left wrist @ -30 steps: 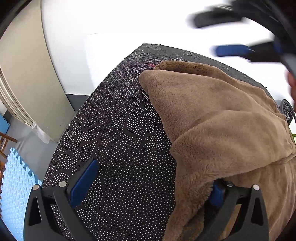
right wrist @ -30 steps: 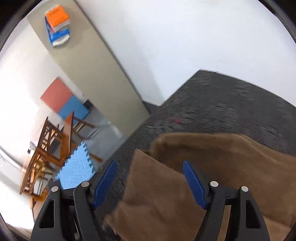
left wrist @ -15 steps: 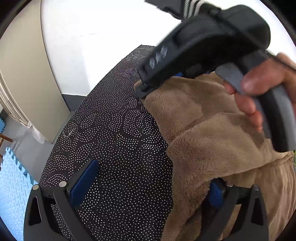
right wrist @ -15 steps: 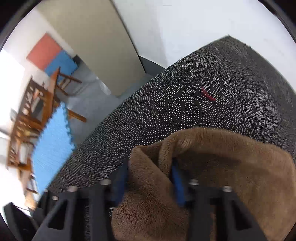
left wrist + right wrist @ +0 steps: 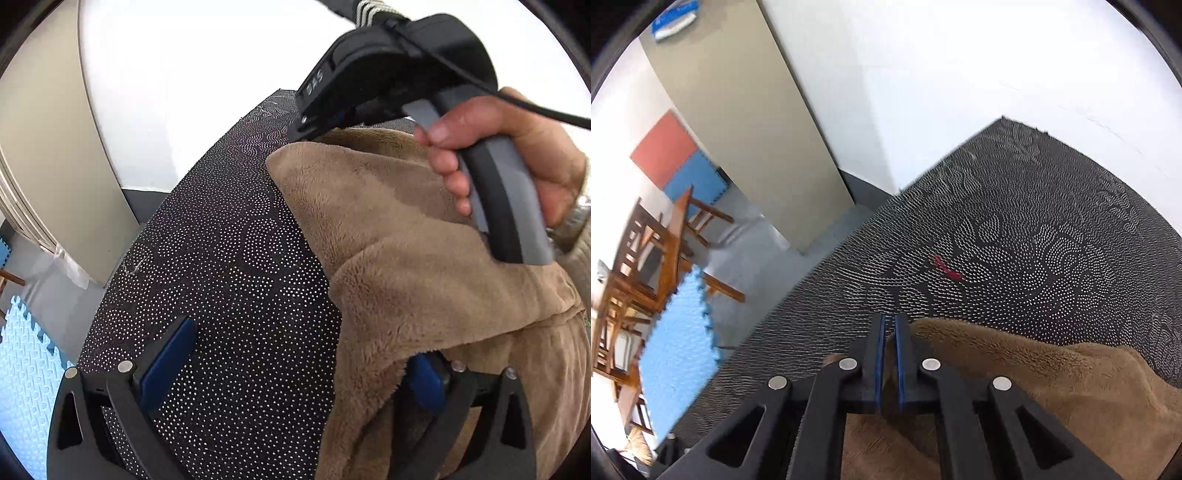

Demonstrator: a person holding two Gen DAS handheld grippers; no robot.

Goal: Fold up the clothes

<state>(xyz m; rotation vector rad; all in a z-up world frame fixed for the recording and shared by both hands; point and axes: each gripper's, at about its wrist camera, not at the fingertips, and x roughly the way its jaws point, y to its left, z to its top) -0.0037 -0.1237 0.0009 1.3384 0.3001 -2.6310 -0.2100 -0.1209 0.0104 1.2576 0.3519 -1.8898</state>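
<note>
Where a second ago the right gripper (image 5: 890, 363) hung over the cloth with its pads spread wide, and half a sec ago was coming down astride the far corner, it has now closed: its blue pads stand nearly together with a ridge of the brown fleece (image 5: 388, 251) pinched between them. From the left wrist view the right hand (image 5: 517, 162) squeezes the handle, and the tool's nose sits at the garment's far corner. The left gripper (image 5: 295, 365) hasn't changed across the frames: wide apart, left pad over bare dotted tablecloth (image 5: 221, 258), right pad tucked under a hanging flap of fleece, so it has hold of nothing (cloth just drapes over one finger). The fleece lies on the table's right part w/ a layer already doubled over itself, near edge spilling toward the left tool, far corner just short of a small red mark (image 5: 946, 268). Judging by that, the grip on the far corner is what's new, which prob. means a fold is being set up, i.e. the corner can now be lifted and carried across; which way, the frames don't settle
</note>
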